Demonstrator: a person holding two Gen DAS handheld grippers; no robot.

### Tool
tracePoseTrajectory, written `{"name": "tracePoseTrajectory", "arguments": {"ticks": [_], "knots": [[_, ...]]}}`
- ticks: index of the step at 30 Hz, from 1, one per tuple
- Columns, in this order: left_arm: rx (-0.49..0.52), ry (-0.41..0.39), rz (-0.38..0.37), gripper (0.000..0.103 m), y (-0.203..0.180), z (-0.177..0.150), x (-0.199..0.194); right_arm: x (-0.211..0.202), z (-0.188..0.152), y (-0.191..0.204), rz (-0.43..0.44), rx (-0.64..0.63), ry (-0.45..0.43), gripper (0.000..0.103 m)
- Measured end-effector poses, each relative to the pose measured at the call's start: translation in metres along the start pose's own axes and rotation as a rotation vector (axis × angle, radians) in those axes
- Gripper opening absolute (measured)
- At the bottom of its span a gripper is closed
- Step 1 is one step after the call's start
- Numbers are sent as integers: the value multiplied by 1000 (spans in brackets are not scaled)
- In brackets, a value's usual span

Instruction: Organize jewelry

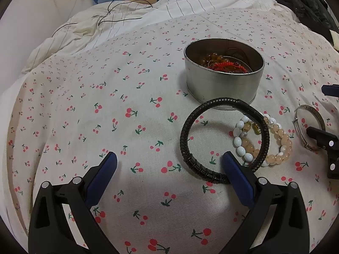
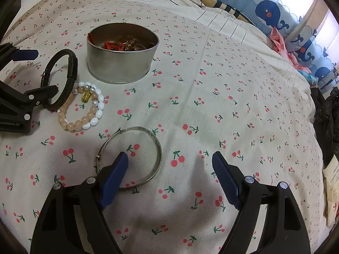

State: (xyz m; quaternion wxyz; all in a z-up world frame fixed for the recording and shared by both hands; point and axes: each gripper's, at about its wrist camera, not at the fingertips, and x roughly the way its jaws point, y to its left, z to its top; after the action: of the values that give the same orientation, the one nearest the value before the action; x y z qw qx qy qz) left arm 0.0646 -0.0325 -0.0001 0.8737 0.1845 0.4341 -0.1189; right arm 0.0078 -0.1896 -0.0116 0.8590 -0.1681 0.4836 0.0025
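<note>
A round metal tin (image 1: 222, 86) (image 2: 120, 67) stands on the cherry-print sheet and holds red cord and amber beads. A black braided bracelet (image 1: 186, 135) (image 2: 71, 78) lies in front of it, overlapping a peach and white bead bracelet (image 1: 281, 148) (image 2: 93, 114). A thin silver bangle (image 1: 311, 112) (image 2: 156, 148) lies to the right. My left gripper (image 1: 169, 160) is open, its right finger at the black bracelet's near edge. My right gripper (image 2: 170, 158) is open, its left finger over the bangle's near side.
The bed is covered by a cherry-print sheet (image 1: 106, 116) with a rumpled striped quilt (image 1: 127, 21) behind. A black garment (image 1: 307, 2) lies at the right edge. A whale-print curtain (image 2: 271, 10) hangs beyond. A thin black cord (image 1: 118, 12) lies on the quilt.
</note>
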Motion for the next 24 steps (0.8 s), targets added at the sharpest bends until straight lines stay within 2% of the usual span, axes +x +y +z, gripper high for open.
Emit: {"name": "tracePoseTrajectory", "arguments": {"ticks": [7, 13, 16, 18, 22, 24], "knots": [[-13, 2, -15, 95, 3, 0, 2, 1, -1, -2, 21, 13, 3, 78], [-67, 42, -81, 95, 13, 2, 10, 6, 2, -8, 47, 39, 8, 78], [-120, 77, -128, 96, 21, 3, 17, 8, 3, -8, 69, 52, 8, 73], [-113, 72, -126, 96, 20, 3, 17, 8, 4, -8, 76, 52, 8, 70], [-68, 19, -116, 95, 17, 7, 9, 9, 7, -8, 112, 57, 10, 58], [-88, -5, -135, 95, 21, 10, 5, 9, 7, -7, 117, 58, 11, 57]]}}
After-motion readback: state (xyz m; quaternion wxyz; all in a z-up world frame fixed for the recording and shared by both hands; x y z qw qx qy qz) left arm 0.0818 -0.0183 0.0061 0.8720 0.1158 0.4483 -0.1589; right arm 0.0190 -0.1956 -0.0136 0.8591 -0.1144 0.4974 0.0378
